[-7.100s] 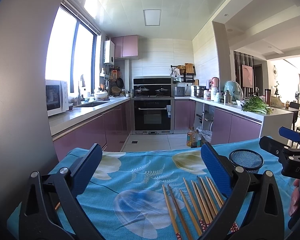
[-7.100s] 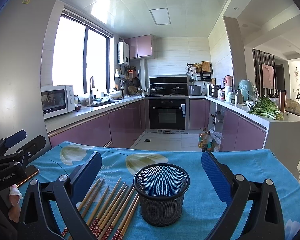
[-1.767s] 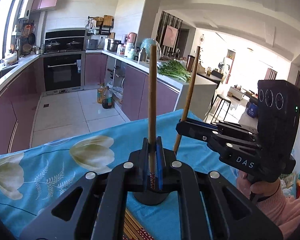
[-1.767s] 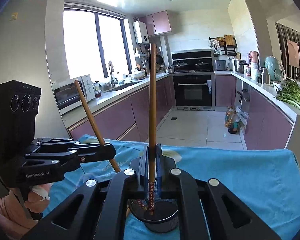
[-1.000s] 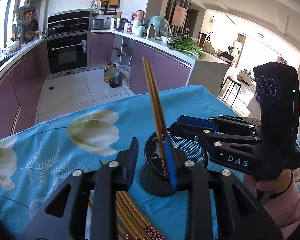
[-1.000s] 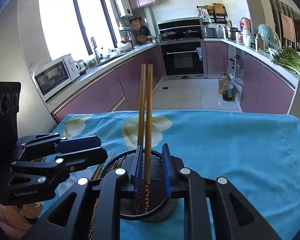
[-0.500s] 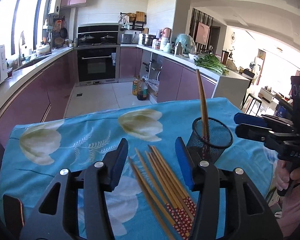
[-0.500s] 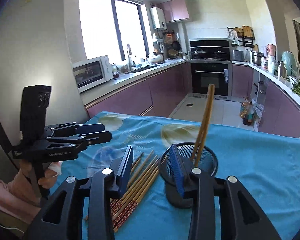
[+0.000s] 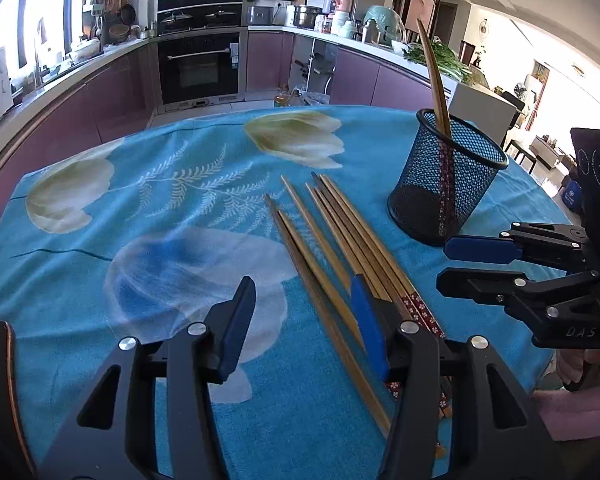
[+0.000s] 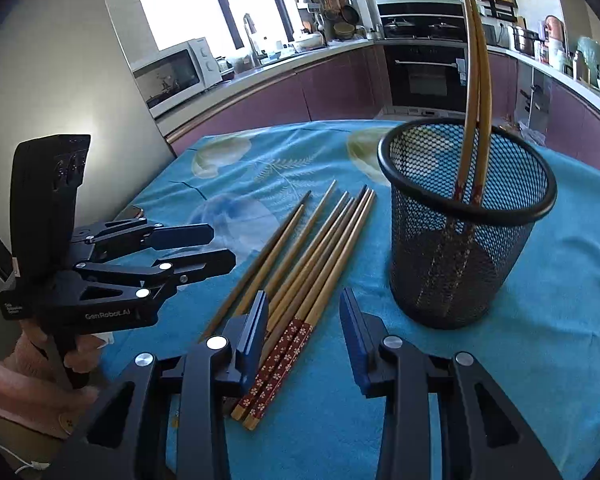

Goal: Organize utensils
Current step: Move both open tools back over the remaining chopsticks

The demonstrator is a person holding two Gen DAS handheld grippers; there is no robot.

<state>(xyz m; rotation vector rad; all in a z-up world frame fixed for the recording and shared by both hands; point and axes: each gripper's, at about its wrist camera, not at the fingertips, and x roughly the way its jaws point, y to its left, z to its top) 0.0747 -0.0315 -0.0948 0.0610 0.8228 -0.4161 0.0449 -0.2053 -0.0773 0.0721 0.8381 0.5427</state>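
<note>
A black mesh cup (image 9: 446, 178) (image 10: 466, 224) stands on the blue flowered cloth and holds two wooden chopsticks (image 9: 434, 76) (image 10: 474, 92) upright. Several more chopsticks (image 9: 336, 248) (image 10: 308, 268) lie side by side on the cloth left of the cup. My left gripper (image 9: 304, 320) is open and empty, low over the near ends of the lying chopsticks. My right gripper (image 10: 304, 328) is open and empty, just above their red patterned ends (image 10: 278, 364). Each gripper shows in the other's view, the right one (image 9: 476, 264) and the left one (image 10: 216, 246).
The blue cloth (image 9: 172, 216) covers the whole table; its edge drops off behind the cup and at the left. A dark flat object (image 10: 130, 213) lies at the cloth's left edge. Kitchen counters and an oven (image 9: 200, 64) stand well behind.
Both grippers let go of a chopstick into the cup, opened, pulled back and dropped low over the lying chopsticks. The cup now holds two chopsticks.
</note>
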